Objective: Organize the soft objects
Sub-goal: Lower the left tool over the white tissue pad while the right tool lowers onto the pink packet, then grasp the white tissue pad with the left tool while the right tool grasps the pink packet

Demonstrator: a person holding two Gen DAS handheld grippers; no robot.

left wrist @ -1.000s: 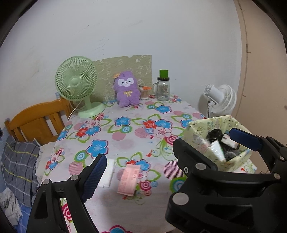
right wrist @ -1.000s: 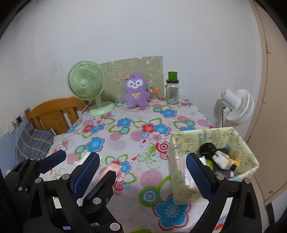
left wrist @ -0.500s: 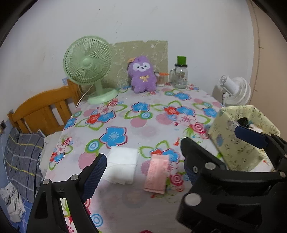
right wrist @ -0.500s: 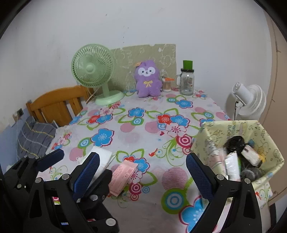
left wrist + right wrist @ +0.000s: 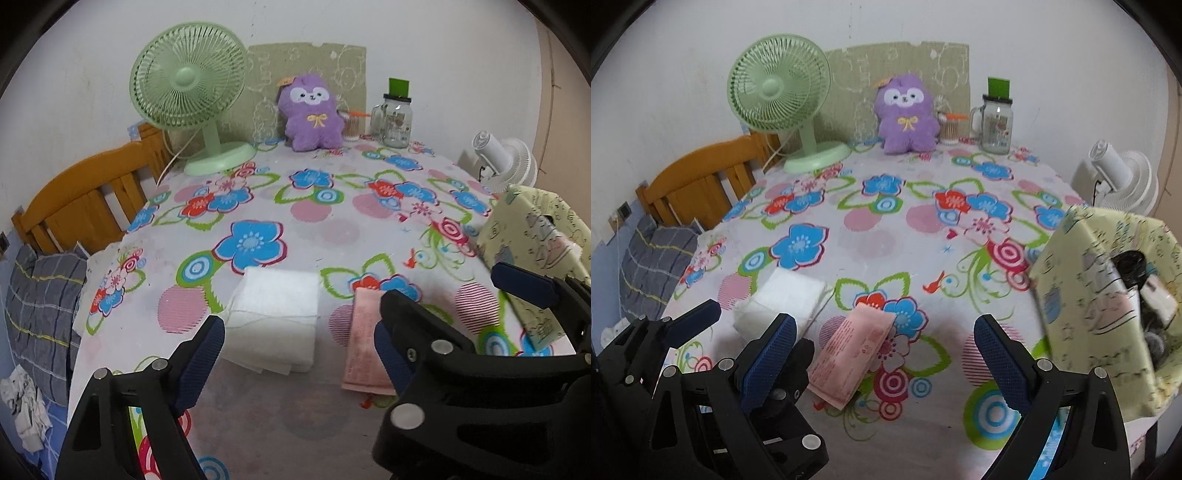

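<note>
Left wrist view is showing the desk (image 5: 258,206), draped in a flowered cloth, filling much more of the picture than a moment ago: both cameras are now sitting lower and closer over its near edge. At the right the yellow-green basket (image 5: 543,236) is standing on the desk, holding dark and white items I cannot identify. Far back, a green fan (image 5: 188,77), a purple plush toy (image 5: 312,110) and a glass jar (image 5: 397,120) are lining the wall.

Nearer, the folded white cloth (image 5: 275,306) is lying flat just left of the narrow pink towel (image 5: 364,343); the two are close but apart. Both have come from the lower margin of the view to right in front of the left gripper (image 5: 295,354). Its jaws are standing wide and closing slightly, with the white cloth framed between them but not touched; it is holding nothing.

In the right wrist view the right gripper (image 5: 882,354) is also hanging with its jaws well apart and empty, the pink towel lying between them on the desk.

This approach is suggesting that each gripper is lining up on one cloth, so the task is only beginning; no soft item is gripped yet.
</note>
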